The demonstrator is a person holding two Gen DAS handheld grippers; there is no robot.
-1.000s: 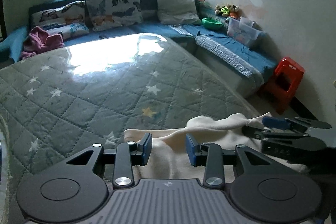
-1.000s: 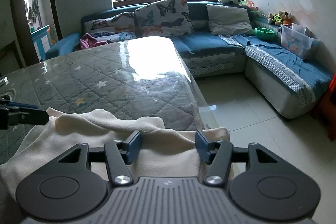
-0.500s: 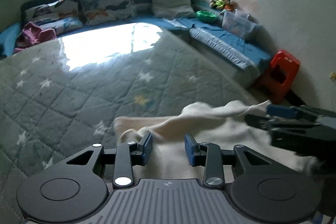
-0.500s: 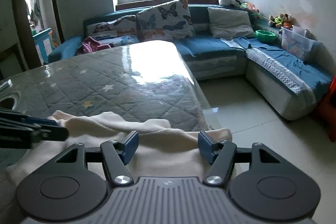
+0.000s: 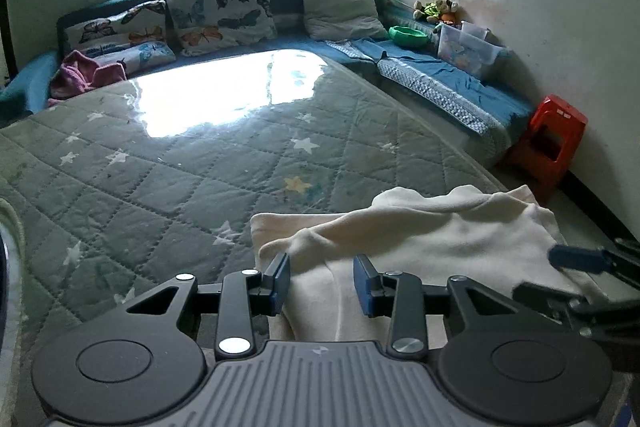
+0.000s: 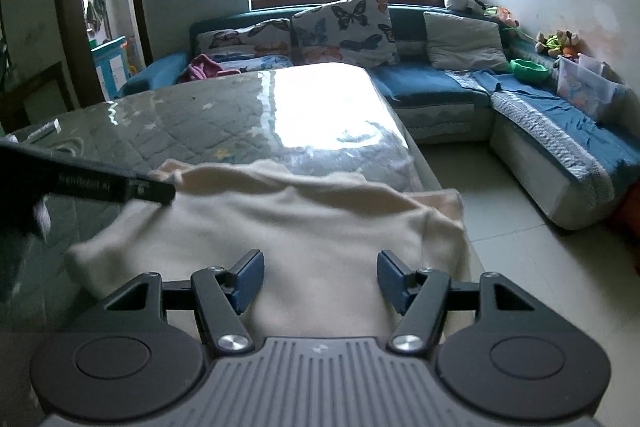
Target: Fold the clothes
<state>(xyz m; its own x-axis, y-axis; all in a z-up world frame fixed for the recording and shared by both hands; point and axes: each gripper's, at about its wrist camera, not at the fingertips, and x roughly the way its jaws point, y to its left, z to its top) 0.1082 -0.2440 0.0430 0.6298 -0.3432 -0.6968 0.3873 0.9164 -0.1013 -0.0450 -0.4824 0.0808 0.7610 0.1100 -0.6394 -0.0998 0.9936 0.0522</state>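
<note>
Hovering low over the cream garment [image 5: 432, 239], the left tongs [image 5: 322, 285] stand apart, their blue pads [image 5: 280, 283] on either side of a fold of the cloth at the bottom centre of the left wrist view; whether the pads press on the fabric I cannot tell. In the right wrist view the right tongs [image 6: 318, 281] stand wider apart above the same cream garment [image 6: 304, 227], pads clear of it on both sides, nothing clamped. Each tool shows in the other's view: the right one at the lower right edge of the left view, the left one as a dark bar at the middle left of the right view, its tip at the garment's upper left corner.

The garment lies rumpled on the near right corner of the worktop [image 5: 168, 167], which is covered by a grey quilted star-print cloth under a glossy sheet. Beyond it, a blue corner sofa [image 6: 432, 83] with butterfly cushions [image 6: 344, 27] fills the upper part of both views, and a red stool [image 5: 550, 139] stands at the right of the left view
</note>
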